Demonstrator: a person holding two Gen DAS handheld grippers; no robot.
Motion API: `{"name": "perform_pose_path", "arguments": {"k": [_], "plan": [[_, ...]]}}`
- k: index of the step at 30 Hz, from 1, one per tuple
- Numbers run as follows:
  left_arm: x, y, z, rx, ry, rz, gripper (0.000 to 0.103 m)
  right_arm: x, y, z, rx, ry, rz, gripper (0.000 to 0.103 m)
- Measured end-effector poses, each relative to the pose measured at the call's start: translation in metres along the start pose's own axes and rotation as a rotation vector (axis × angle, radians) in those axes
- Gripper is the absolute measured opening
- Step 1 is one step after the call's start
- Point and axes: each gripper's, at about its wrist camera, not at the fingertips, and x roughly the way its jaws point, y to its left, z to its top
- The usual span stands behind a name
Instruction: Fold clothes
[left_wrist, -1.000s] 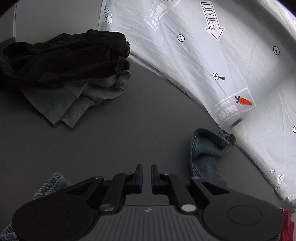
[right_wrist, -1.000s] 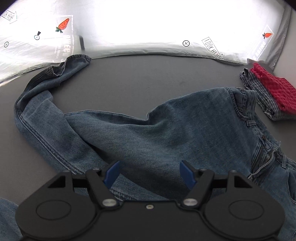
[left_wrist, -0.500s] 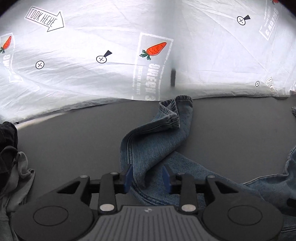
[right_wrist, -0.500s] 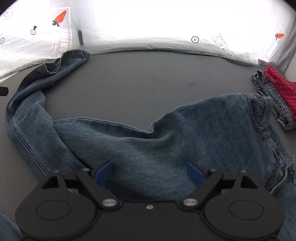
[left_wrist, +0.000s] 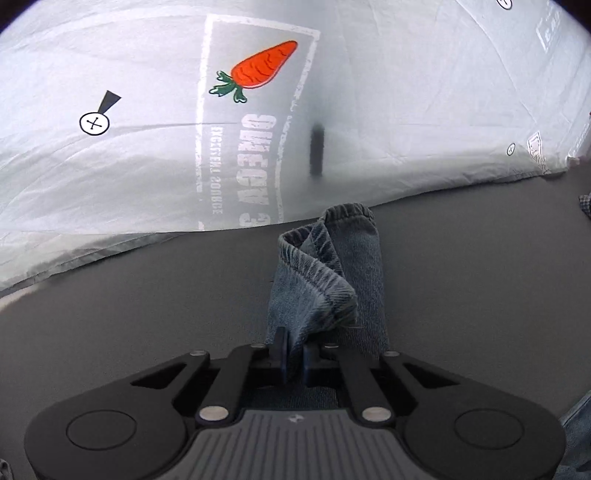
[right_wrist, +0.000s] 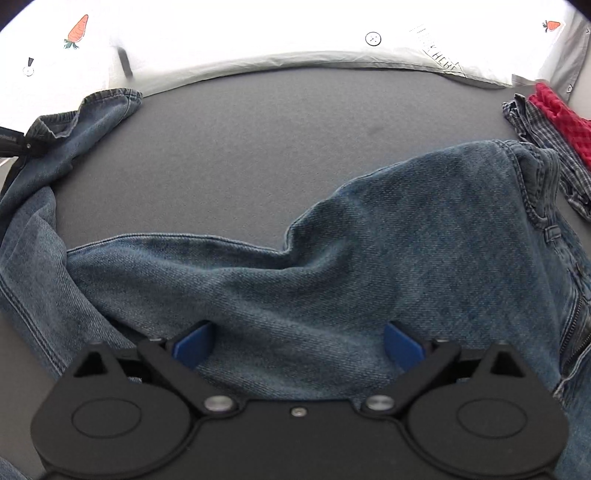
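Jeans (right_wrist: 406, 236) before white sheet (left_wrist: 406, 92) printed "LOOK HERE" (right_wrist: 437, 55).

Jeans (right_wrist: 369, 258) lie across the counter (right_wrist: 277, 129); folded clothes (right_wrist: 546, 129) at its right edge; printed sheet (left_wrist: 406, 92) behind

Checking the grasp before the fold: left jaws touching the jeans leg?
Touching. The left wrist view shows the left gripper with its jaws closing on a pinch of the jeans leg, denim pressed between both pads with no gap.
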Motion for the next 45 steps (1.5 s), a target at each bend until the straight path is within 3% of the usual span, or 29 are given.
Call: {"name": "perform_pose_path", "arguments": {"k": [3, 7, 10, 12, 14, 16, 18, 20, 21, 23, 26, 31, 35, 38, 41, 45], "plan": [[-0.068, 0.039, -0.006, -0.168, -0.138, 0.094, 0.005, -0.003, -0.001, -0.002, -0.004, -0.002, -0.002, 0.100], [-0.185, 0.087, -0.040, -0.394, -0.293, 0.200, 0.005, -0.011, -0.005, -0.011, -0.003, -0.016, -0.005, 0.100], [-0.255, 0.094, -0.080, -0.494, -0.312, 0.317, 0.005, -0.016, -0.011, -0.021, 0.005, -0.022, -0.010, 0.100], [-0.281, 0.092, -0.113, -0.535, -0.261, 0.405, 0.005, -0.019, -0.013, -0.027, 0.008, -0.025, -0.015, 0.100], [-0.293, 0.096, -0.150, -0.609, -0.187, 0.473, 0.006, -0.022, -0.015, -0.032, 0.008, -0.026, -0.020, 0.100], [-0.288, 0.102, -0.190, -0.685, -0.064, 0.532, 0.007, -0.023, -0.016, -0.036, 0.003, -0.024, -0.025, 0.100], [-0.276, 0.101, -0.220, -0.694, 0.065, 0.574, 0.013, -0.025, -0.016, -0.038, -0.008, -0.021, -0.030, 0.099], [-0.270, 0.094, -0.239, -0.691, 0.135, 0.605, 0.016, -0.029, -0.019, -0.037, -0.002, -0.026, -0.030, 0.099], [-0.271, 0.090, -0.241, -0.700, 0.127, 0.596, 0.020, -0.032, -0.022, -0.036, 0.006, -0.034, -0.027, 0.099], [-0.274, 0.085, -0.240, -0.730, 0.084, 0.567, 0.042, -0.038, -0.029, -0.031, 0.022, -0.056, -0.028, 0.099], [-0.265, 0.082, -0.221, -0.767, 0.006, 0.472, 0.047, -0.044, -0.041, -0.020, 0.049, -0.096, -0.041, 0.099], [-0.201, 0.047, -0.167, -0.576, 0.040, 0.314, 0.049, -0.044, -0.064, 0.008, 0.079, -0.154, -0.103, 0.099], [-0.145, 0.005, -0.132, -0.399, 0.094, 0.194, 0.054, -0.034, -0.092, 0.038, 0.189, -0.184, -0.131, 0.099], [-0.104, -0.027, -0.121, -0.270, 0.150, 0.184, 0.058, -0.019, -0.111, 0.060, 0.272, -0.179, -0.153, 0.099], [-0.071, -0.050, -0.117, -0.175, 0.198, 0.181, 0.058, 0.003, -0.123, 0.081, 0.366, -0.164, -0.228, 0.099], [-0.057, -0.067, -0.118, -0.074, 0.216, 0.191, 0.064, 0.037, -0.130, 0.105, 0.401, -0.080, -0.343, 0.099]]}}
